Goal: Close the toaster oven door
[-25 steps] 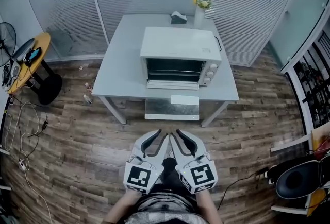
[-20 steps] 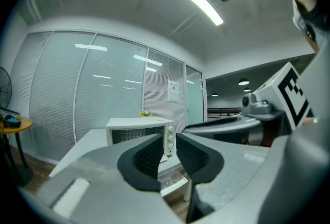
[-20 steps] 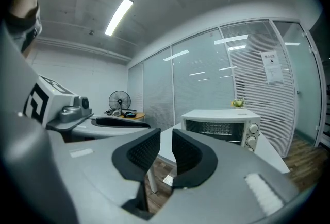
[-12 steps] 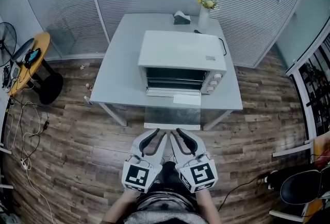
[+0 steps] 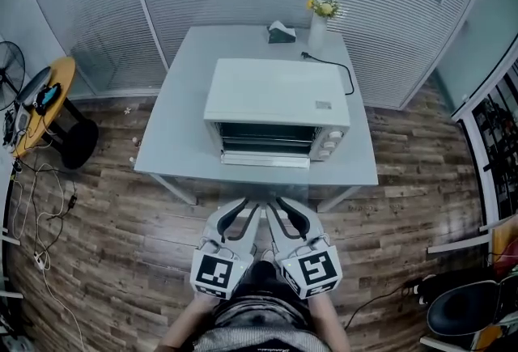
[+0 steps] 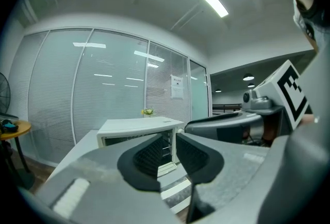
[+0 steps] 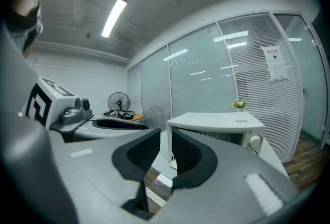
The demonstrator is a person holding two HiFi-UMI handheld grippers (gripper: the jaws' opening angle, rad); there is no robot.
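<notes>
- boxy white toaster oven [image 5: 275, 95], smooth flat top, on pale rectangular table [image 5: 174, 140]; glass door [image 5: 265, 160] hinged down, open at front edge.
- left gripper [image 5: 245, 209] and right gripper [image 5: 279, 207]: curved grey shells, ribbed black pads [image 6: 149, 153], slightly apart, nothing pinched.
- oven well ahead of both fingertips, untouched.

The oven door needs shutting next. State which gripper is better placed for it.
Left, narrowly. Both hover open just short of the dropped door. The left gripper sees the opening of the toaster oven between its jaws; the right gripper sees only its left corner there.
</notes>
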